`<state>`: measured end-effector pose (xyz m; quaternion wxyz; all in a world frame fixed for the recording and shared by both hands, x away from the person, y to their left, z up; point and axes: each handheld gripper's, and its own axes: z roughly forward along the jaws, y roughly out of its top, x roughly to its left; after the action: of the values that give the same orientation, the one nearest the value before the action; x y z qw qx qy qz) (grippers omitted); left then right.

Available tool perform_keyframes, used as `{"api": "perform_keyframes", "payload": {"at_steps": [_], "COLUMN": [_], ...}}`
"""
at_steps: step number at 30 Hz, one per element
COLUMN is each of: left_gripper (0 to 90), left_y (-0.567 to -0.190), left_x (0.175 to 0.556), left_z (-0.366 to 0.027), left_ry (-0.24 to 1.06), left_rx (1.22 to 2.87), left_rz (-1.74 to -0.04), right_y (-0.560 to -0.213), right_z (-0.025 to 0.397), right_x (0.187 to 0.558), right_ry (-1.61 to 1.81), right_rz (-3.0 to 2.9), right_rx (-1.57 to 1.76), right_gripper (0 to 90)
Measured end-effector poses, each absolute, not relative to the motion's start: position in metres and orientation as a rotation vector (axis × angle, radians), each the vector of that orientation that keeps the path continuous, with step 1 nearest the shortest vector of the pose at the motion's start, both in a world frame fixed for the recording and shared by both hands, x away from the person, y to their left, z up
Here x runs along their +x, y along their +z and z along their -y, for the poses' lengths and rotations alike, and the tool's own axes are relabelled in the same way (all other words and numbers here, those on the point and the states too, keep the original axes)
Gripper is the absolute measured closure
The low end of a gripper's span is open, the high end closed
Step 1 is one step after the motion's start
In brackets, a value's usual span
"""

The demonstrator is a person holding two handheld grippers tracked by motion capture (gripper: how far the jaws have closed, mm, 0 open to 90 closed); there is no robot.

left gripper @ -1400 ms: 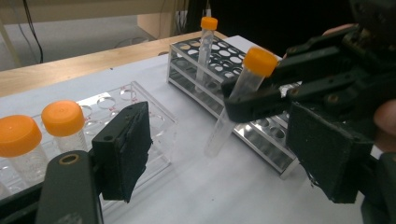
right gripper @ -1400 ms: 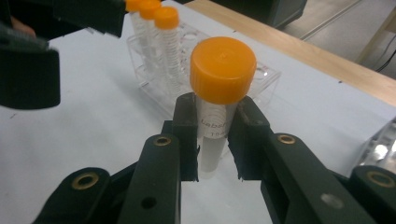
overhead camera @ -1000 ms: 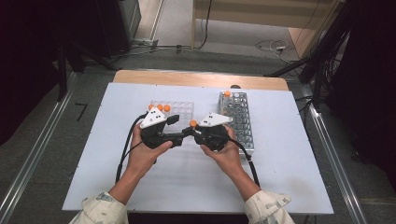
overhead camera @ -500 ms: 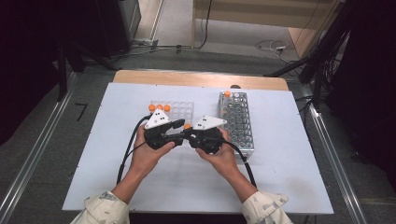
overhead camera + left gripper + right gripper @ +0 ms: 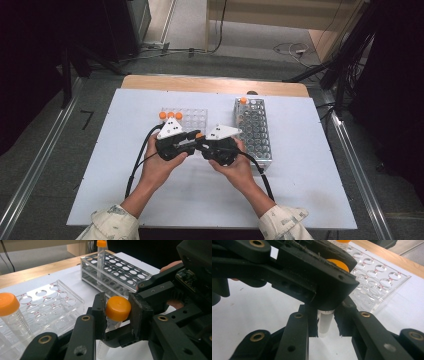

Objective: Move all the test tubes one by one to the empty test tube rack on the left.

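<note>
Presently both hand-held grippers meet over the middle of the bench (image 5: 150, 200), a white sheet on a wood-edged top seen along the far side. The left hand-held gripper (image 5: 192, 136) and the right hand-held gripper (image 5: 204, 141) share one tube (image 5: 117, 308) with an orange cap. In the left gripper view, two jaws clamp the cap from either side; which gripper these belong to I cannot tell for sure. In the right gripper view, that gripper's own jaws sit beside the tube's clear body (image 5: 325, 325), just apart from it or barely touching. A clear plastic rack (image 5: 192, 119) lies just beyond the grippers with three orange-capped tubes (image 5: 170, 115) at its left end. A metal rack (image 5: 254, 131) stands to the right, one capped tube (image 5: 243, 101) in its far corner. Grey floor, cables and dark equipment surround the bench.
</note>
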<state>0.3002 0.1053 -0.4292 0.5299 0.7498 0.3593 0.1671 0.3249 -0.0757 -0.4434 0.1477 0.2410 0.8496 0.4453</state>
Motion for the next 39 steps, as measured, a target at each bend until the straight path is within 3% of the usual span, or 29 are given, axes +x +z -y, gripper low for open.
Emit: {"api": "perform_keyframes", "payload": {"at_steps": [6, 13, 19, 39], "left_gripper": [70.3, 70.4, 70.4, 70.3], "left_y": [-0.429, -0.425, -0.422, -0.401], "left_x": [0.301, 0.301, 0.303, 0.317], "left_z": [-0.106, -0.108, -0.111, -0.126], "left_ry": [0.399, 0.4, 0.399, 0.453], "left_rx": [1.789, 1.774, 1.756, 1.714], "left_rz": [-0.86, -0.857, -0.873, -0.91], "right_y": [-0.443, -0.441, -0.439, -0.437], "right_z": [0.076, 0.078, 0.086, 0.109], "right_x": [0.325, 0.324, 0.325, 0.322], "right_ry": [1.284, 1.295, 1.3, 1.274], "right_rz": [-2.444, -2.415, -2.393, -2.378], "right_rx": [0.701, 0.738, 0.777, 0.814], "right_gripper": [68.5, 39.6, 25.8, 23.8]}}
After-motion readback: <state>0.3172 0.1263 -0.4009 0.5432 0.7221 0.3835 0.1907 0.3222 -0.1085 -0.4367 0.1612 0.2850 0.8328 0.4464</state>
